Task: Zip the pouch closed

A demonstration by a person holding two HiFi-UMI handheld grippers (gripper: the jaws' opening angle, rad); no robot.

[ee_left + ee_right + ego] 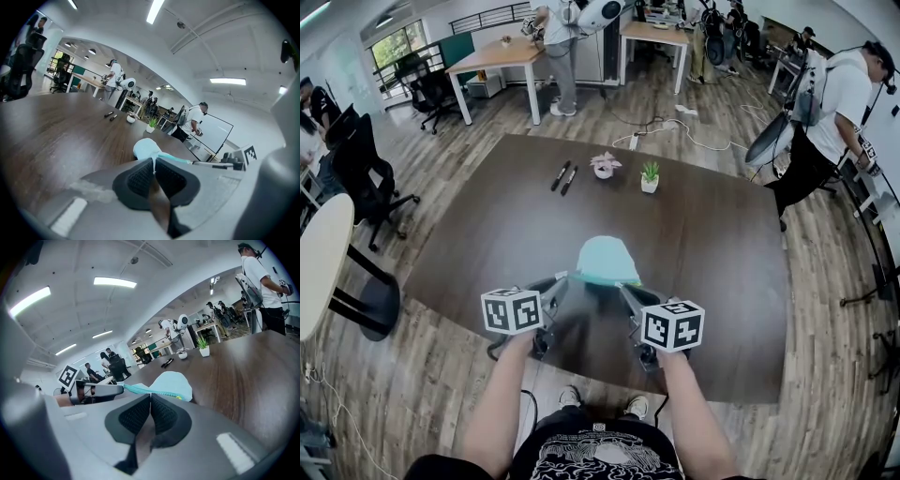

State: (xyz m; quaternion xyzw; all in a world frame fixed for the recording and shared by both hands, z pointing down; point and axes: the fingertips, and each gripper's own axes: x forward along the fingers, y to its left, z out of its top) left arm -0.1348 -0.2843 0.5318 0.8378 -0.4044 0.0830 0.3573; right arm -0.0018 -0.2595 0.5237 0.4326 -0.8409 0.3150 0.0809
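A light teal pouch (pixel 606 258) lies on the dark brown table (pixel 478 234), its zipper edge towards me. My left gripper (pixel 562 279) is shut on the pouch's left end; in the left gripper view a thin pale strip of the pouch (pixel 145 149) runs down between the closed pads (pixel 140 176). My right gripper (pixel 625 287) is shut at the right part of the zipper edge. In the right gripper view the teal zipper band (pixel 140 390) runs just above its closed pads (pixel 164 413), with the pouch (pixel 174 382) behind. Exactly what that gripper pinches is hidden.
Two black pens (pixel 564 177) and two small potted plants (pixel 604 165) (pixel 650 176) stand at the table's far side. Office chairs (pixel 366 169) and a round white table (pixel 319 262) are on the left. A person (pixel 834 103) stands at the right.
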